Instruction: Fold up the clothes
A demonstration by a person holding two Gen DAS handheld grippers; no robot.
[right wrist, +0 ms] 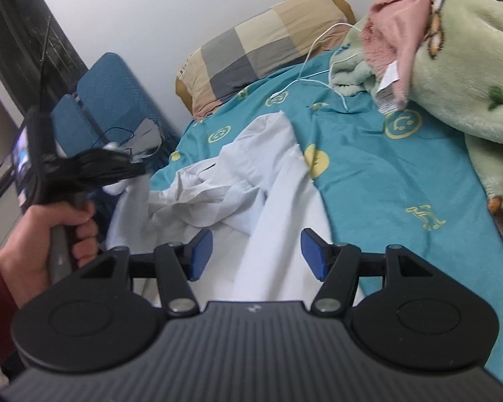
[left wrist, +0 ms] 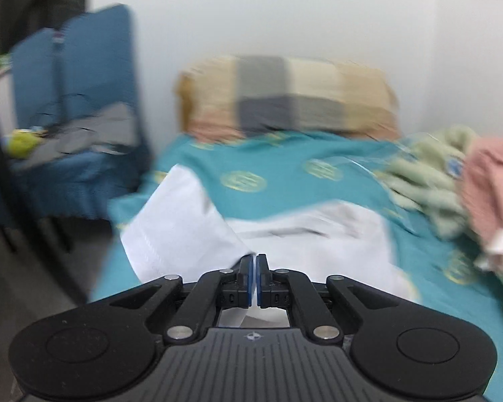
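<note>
Left wrist view: left gripper (left wrist: 255,261) pinched tight on white shirt (left wrist: 184,221), lifted off teal bedsheet (left wrist: 285,167). Right gripper (right wrist: 256,251) spread wide, hovering over shirt's crumpled spread.

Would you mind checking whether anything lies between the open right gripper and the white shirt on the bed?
Nothing visible does. The right gripper hangs open directly over the white shirt, with only air between; the left gripper already pinches its far edge.

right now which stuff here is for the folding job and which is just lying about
For the job:
white shirt
left hand-held gripper, shut on the shirt
right hand-held gripper, open over it

Lying about:
checked pillow
green blanket
pink fleece
white cable
blue chair
</note>
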